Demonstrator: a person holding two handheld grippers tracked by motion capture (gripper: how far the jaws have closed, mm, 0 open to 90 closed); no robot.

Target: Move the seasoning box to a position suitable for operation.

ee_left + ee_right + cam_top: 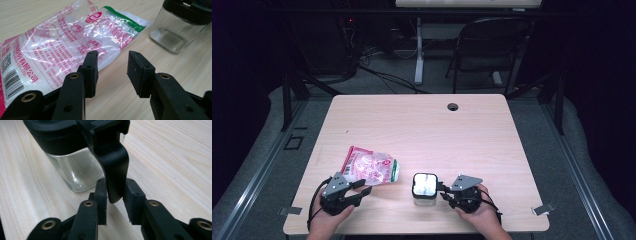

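Note:
A clear plastic bag [369, 166] with pink print and a green end lies flat on the wooden table [422, 125], front left. My left gripper [363, 187] stands open just short of the bag's near edge; in the left gripper view its jaws [112, 62] have nothing between them, and the bag [62, 42] lies under the left one. A square glass jar [424, 189] with a black lid stands front centre. My right gripper [443, 190] is shut on the jar's black latch tab [113, 167], which hangs from the lid between the pads [101, 195]. The jar [75, 170] looks empty.
A round cable hole [453, 106] sits near the table's far edge. Metal clips [289, 210] [544, 209] mark the front corners. A folding chair [492, 45] and floor cables [377, 70] lie beyond the table. Bare wood stretches across the middle and right.

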